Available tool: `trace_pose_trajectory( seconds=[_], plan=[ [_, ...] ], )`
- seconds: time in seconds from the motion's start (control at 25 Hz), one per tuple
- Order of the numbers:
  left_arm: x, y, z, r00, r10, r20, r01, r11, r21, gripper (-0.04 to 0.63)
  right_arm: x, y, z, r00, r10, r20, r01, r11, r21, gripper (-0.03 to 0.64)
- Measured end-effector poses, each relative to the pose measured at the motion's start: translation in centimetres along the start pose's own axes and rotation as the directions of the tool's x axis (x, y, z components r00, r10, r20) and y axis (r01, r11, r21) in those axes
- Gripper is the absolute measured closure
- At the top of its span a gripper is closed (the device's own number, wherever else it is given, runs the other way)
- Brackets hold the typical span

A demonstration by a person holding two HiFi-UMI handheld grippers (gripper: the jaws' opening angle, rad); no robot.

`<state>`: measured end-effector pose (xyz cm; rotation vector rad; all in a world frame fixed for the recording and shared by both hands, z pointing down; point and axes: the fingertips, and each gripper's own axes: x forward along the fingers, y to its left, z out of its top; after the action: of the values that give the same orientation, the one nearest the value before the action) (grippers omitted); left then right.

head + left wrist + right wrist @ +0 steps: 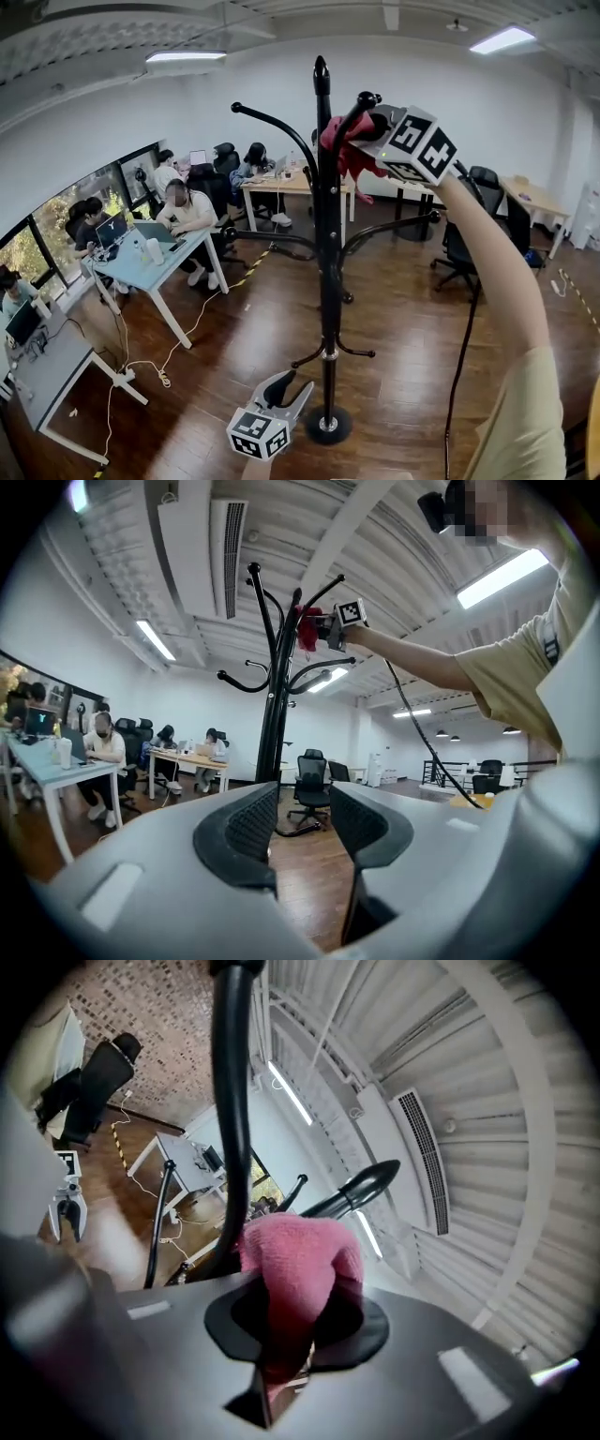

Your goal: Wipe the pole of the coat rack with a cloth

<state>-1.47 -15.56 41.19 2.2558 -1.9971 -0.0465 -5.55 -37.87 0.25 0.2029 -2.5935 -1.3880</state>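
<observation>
The black coat rack's pole (328,244) rises from a round base (327,427) on the wood floor. High on the pole, my right gripper (364,139) is shut on a pink cloth (343,142), which presses against the pole just under the top hooks. In the right gripper view the cloth (300,1265) bulges out between the jaws beside the pole (232,1101). My left gripper (283,394) hangs low near the base, open and empty. In the left gripper view the pole (274,714) and cloth (307,630) show beyond its spread jaws (302,822).
Curved hook arms (272,127) stick out from the rack at several heights. Desks (150,267) with seated people line the left side. An office chair (464,239) stands at the right. A black cable (461,366) trails down from my right arm; white cables (155,370) lie on the floor.
</observation>
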Motion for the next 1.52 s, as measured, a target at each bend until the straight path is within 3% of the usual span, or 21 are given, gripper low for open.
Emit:
trace_pose_trajectory(
  seconds=[0.12, 0.24, 0.36, 0.56, 0.8, 0.96, 1.16, 1.4, 1.52],
  plan=[
    [-0.5, 1.4, 0.4, 0.999, 0.037, 0.022, -0.036, 0.999, -0.015, 0.426, -0.1, -3.1, -0.1, 0.993, -0.121, -0.003, 0.121, 0.992, -0.026, 0.571],
    [-1.3, 2.5, 0.3, 0.997, 0.065, 0.028, -0.065, 0.998, -0.017, 0.426, -0.9, -7.3, -2.0, 0.959, -0.281, -0.046, 0.28, 0.96, -0.016, 0.572],
    [-1.9, 3.2, -0.3, 0.996, 0.089, 0.025, -0.088, 0.996, -0.025, 0.426, -1.7, -10.8, -5.0, 0.919, -0.384, -0.085, 0.392, 0.915, 0.098, 0.572],
    [-2.0, 3.5, -1.1, 0.996, 0.094, 0.01, -0.094, 0.995, -0.028, 0.426, -2.7, -13.0, -6.9, 0.892, -0.441, -0.094, 0.45, 0.857, 0.252, 0.572],
    [-1.5, 3.2, -1.1, 0.998, 0.058, 0.009, -0.058, 0.998, 0.007, 0.426, -7.3, -9.3, -5.0, 0.903, -0.429, -0.007, 0.402, 0.842, 0.36, 0.572],
    [-1.3, 3.8, -0.2, 0.999, 0.033, 0.016, -0.034, 0.999, 0.025, 0.426, -12.7, -4.4, -2.4, 0.884, -0.467, 0.031, 0.429, 0.836, 0.343, 0.571],
    [-1.6, 4.8, 0.8, 0.999, 0.039, -0.005, -0.039, 0.999, 0.031, 0.426, -15.2, 1.8, 0.8, 0.901, -0.428, 0.072, 0.395, 0.878, 0.271, 0.571],
    [-3.8, 7.4, -1.0, 0.996, 0.086, -0.024, -0.086, 0.996, -0.004, 0.426, -11.6, 8.8, 2.4, 0.946, -0.31, 0.091, 0.282, 0.93, 0.237, 0.571],
    [-5.1, 8.8, -1.2, 0.996, 0.087, -0.031, -0.087, 0.996, -0.019, 0.426, -8.7, 10.7, 3.9, 0.955, -0.279, 0.103, 0.247, 0.938, 0.244, 0.571]
  ],
)
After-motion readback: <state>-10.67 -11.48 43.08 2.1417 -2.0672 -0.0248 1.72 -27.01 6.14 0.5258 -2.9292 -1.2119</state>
